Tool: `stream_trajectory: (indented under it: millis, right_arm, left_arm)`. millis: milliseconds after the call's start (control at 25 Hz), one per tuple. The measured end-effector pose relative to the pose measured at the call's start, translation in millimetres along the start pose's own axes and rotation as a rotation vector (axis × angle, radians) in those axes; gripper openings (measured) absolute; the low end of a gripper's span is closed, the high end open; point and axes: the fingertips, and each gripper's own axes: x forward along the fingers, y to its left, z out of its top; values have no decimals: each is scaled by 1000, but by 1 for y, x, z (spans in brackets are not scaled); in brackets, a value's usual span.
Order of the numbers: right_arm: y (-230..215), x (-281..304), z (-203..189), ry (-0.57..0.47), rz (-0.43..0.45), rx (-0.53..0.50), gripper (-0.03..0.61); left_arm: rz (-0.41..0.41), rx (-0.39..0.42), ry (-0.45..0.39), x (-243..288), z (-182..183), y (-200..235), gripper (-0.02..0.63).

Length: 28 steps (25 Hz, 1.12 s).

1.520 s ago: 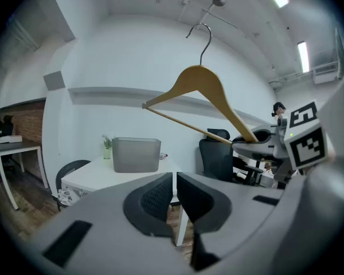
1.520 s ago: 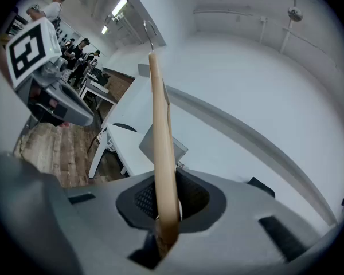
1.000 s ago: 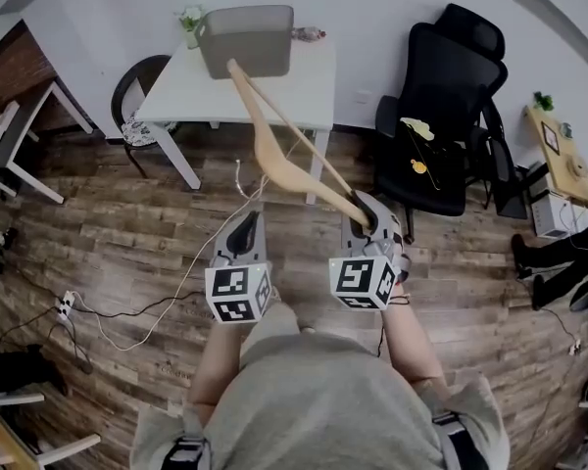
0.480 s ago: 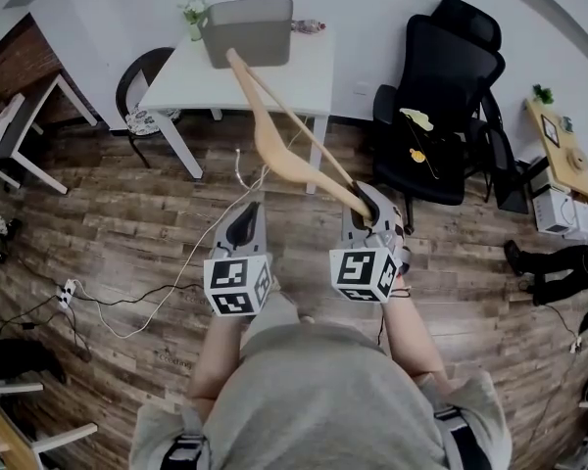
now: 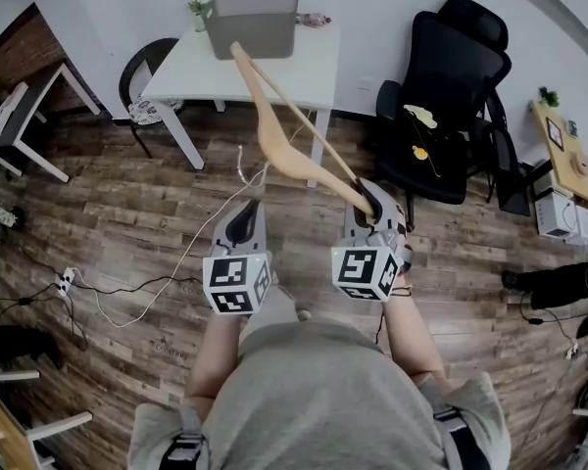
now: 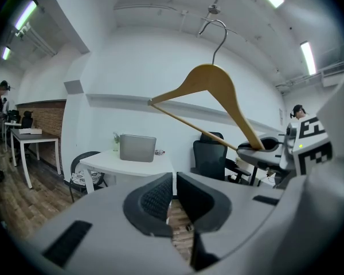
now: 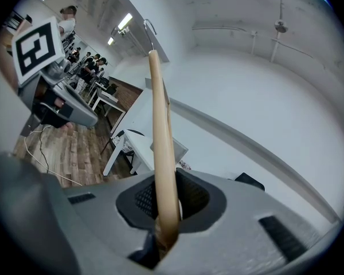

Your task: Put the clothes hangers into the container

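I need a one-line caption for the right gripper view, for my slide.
Right gripper clamped on one end of a wooden clothes hanger, white table ahead.

Container (image 5: pixel 252 24) on table (image 5: pixel 306 69); office chair (image 5: pixel 451 86) right of table; hanger (image 5: pixel 271 135) between container and right gripper (image 5: pixel 370 204).

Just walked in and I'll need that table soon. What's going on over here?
A person has a gripper in each hand. The right gripper is clamped on one end of a wooden hanger, which reaches up and forward toward the grey container on the white table ahead. The left gripper is shut and holds nothing. The hanger is not yet in the container.
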Motion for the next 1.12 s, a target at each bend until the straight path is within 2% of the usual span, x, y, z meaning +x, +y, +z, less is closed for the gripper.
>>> stream_trajectory:
  millis: [520,1120]
  right_arm:
    - [-6,29,0,-13,13,-5,37]
    - [-11,132,13,-12,-3,-24,37]
  left_arm:
    - [5,-5,1,28,4,7,21]
    - [2,-28,-3,114,22,62,21]
